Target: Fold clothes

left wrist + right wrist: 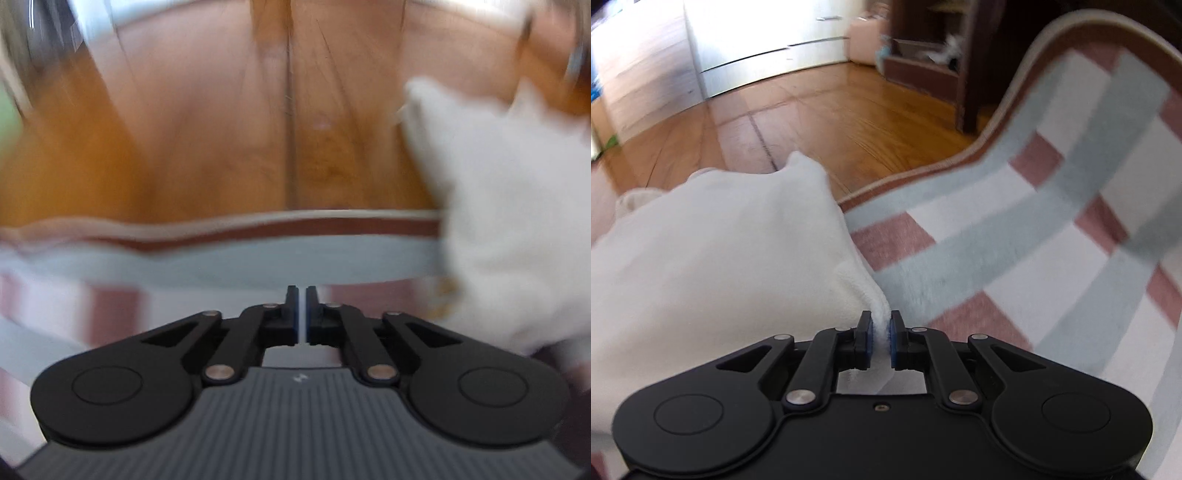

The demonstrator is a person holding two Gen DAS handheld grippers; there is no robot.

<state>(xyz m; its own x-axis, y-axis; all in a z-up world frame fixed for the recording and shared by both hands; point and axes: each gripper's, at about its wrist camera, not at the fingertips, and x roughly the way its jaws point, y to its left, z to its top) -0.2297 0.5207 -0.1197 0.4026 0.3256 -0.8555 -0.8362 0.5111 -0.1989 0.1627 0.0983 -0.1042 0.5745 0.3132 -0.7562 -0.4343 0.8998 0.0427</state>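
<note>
A white fleece garment [713,251] lies bunched on a checked rug [1015,229]. My right gripper [880,323] is shut on an edge of the white garment, pinched between its blue pads. In the left wrist view, which is blurred by motion, the same white garment [509,206] fills the right side. My left gripper [301,297] is shut with nothing between its fingers, above the rug's edge [221,258] and to the left of the garment.
The rug has pink, grey and white checks with a brown border and lies on a wooden floor [820,122]. White drawers [757,40] and a dark wooden shelf unit [934,55] stand at the far side of the room.
</note>
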